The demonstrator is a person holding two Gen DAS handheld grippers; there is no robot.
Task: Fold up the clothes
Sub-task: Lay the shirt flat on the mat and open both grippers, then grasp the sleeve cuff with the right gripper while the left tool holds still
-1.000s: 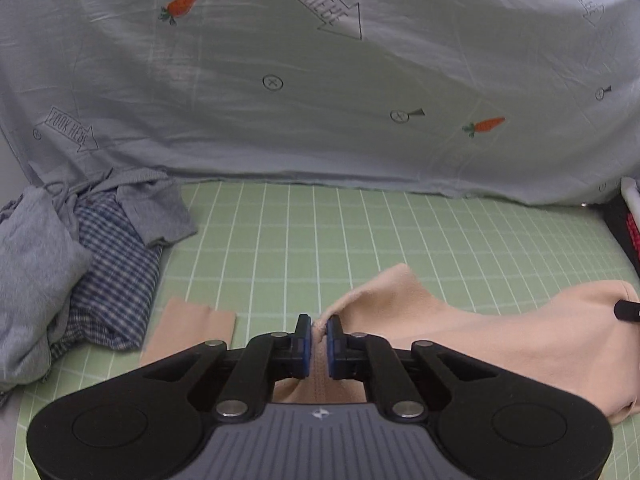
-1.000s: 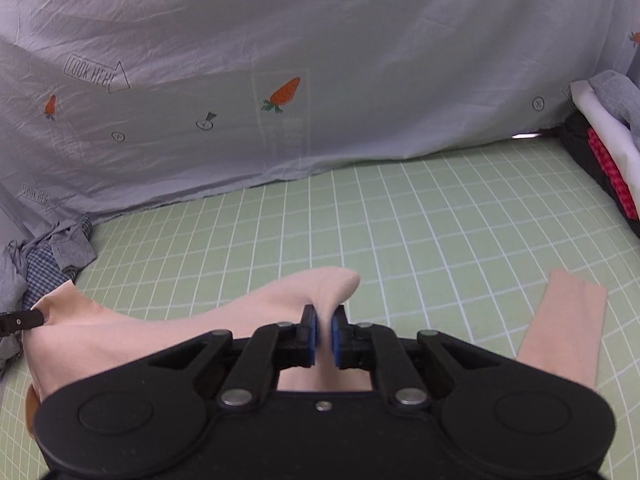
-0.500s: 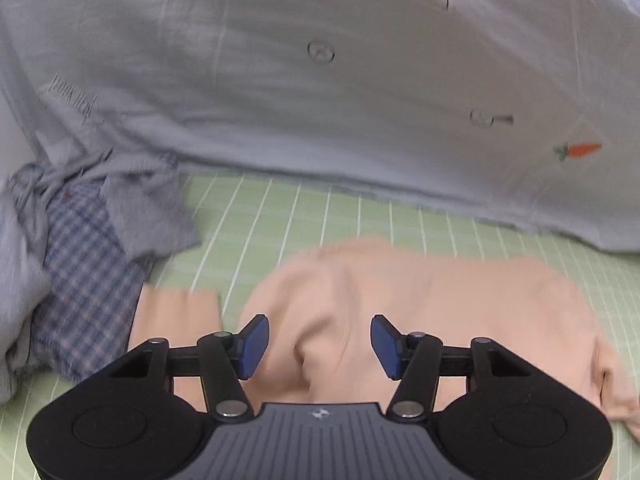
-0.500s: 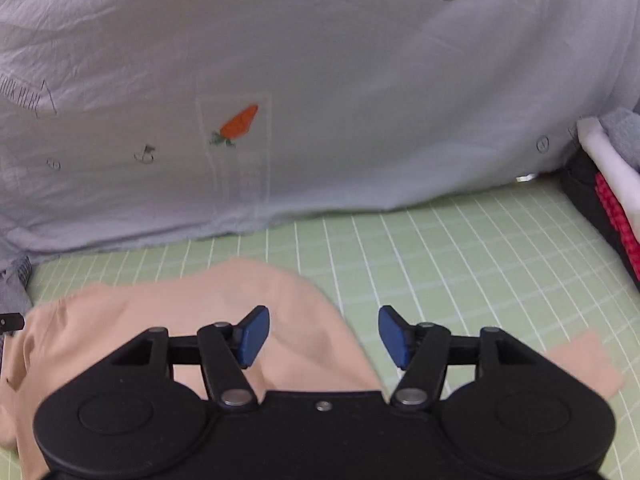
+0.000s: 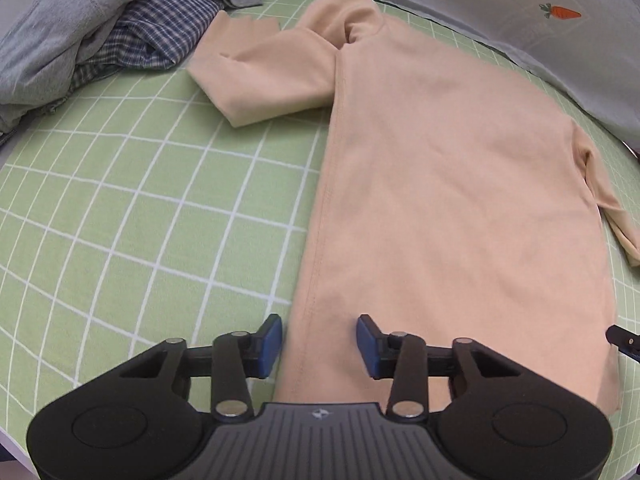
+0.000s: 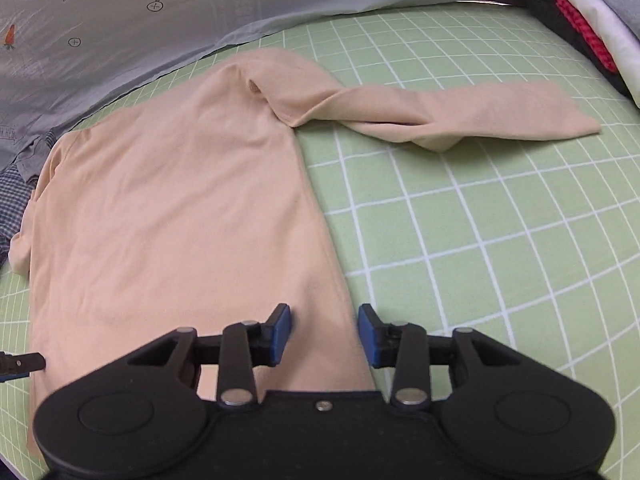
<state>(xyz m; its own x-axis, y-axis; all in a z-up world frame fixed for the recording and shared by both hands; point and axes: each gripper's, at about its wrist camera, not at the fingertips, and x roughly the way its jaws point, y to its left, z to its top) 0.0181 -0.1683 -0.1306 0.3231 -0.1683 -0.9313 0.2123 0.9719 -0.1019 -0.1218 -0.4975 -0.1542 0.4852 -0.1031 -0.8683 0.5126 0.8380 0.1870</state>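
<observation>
A peach long-sleeved shirt [image 5: 448, 184] lies flat on the green gridded mat [image 5: 140, 220]. Its left sleeve [image 5: 264, 76] is bent back on itself, and its right sleeve [image 6: 460, 116] stretches out sideways. My left gripper [image 5: 320, 346] hovers over the near left seam, jaws closing. The cloth edge lies between the blue pads [image 5: 270, 344], which are not pressing on it. My right gripper [image 6: 325, 334] is over the near right edge of the shirt [image 6: 168, 208], its jaws also closing around the cloth edge without gripping it.
A heap of grey and checked clothes [image 5: 80, 28] sits at the mat's far left. Stacked garments [image 6: 592, 20] lie at the far right. A grey printed sheet [image 6: 120, 20] hangs along the back. The right gripper's tip [image 5: 624, 340] shows at the left wrist view's edge.
Both grippers were shut on the lifted shirt, then opened wide and let it drop flat. They have since come down over its near edge and their jaws have narrowed.
</observation>
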